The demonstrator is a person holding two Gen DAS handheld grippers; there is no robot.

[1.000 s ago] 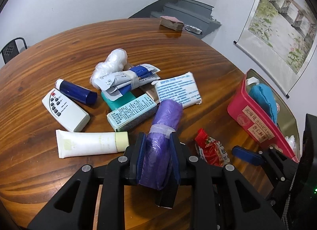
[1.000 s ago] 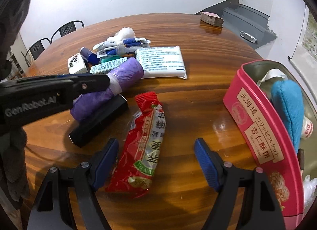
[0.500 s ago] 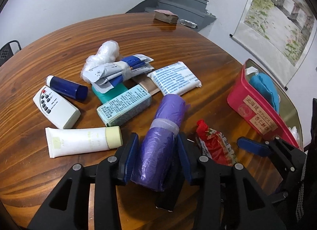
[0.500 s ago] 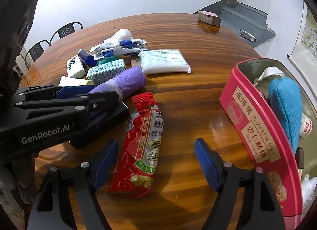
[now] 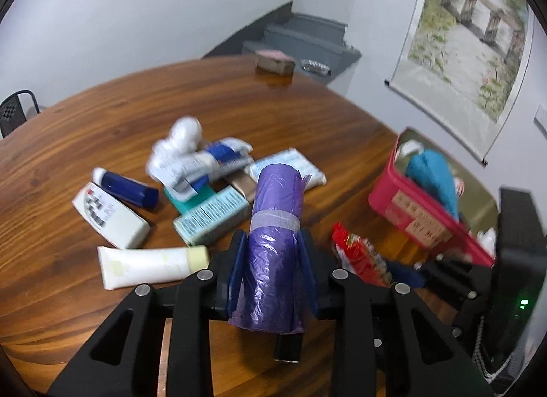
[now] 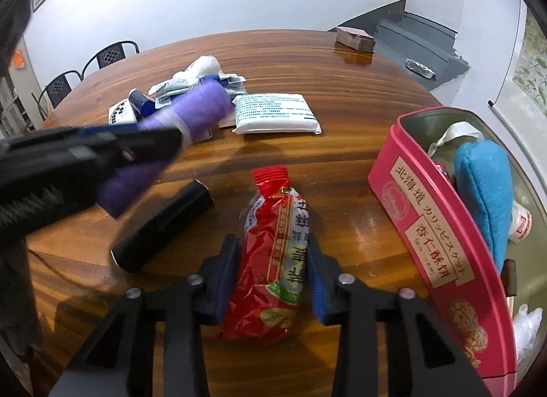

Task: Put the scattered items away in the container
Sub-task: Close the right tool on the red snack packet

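My left gripper (image 5: 273, 240) has its jaws closing on a purple roll of bags (image 5: 277, 199), pads pressed to both sides, and holds it tilted above the table. The roll (image 6: 205, 106) also shows in the right wrist view, off the wood. My right gripper (image 6: 272, 246) has its jaws closing around a red snack packet (image 6: 273, 199) that lies flat on the table, the pads against its sides. The red tin (image 6: 420, 212) stands open to the right with a blue pouch (image 6: 485, 185) inside. In the left wrist view the tin (image 5: 410, 216) is at the right, behind the packet (image 5: 355, 253).
A black bar (image 6: 164, 226) lies left of the packet. Further back lie a white tissue pack (image 6: 277, 113), a remote (image 5: 109, 216), a cream tube (image 5: 150, 265), a teal box (image 5: 212, 216), a blue tube (image 5: 130, 188) and sachets (image 5: 198, 164). A card deck (image 6: 355, 38) sits at the far edge.
The left jaws loosened, then closed again on the purple roll and raised it off the table. The right jaws went from wide open to closed against the red packet.
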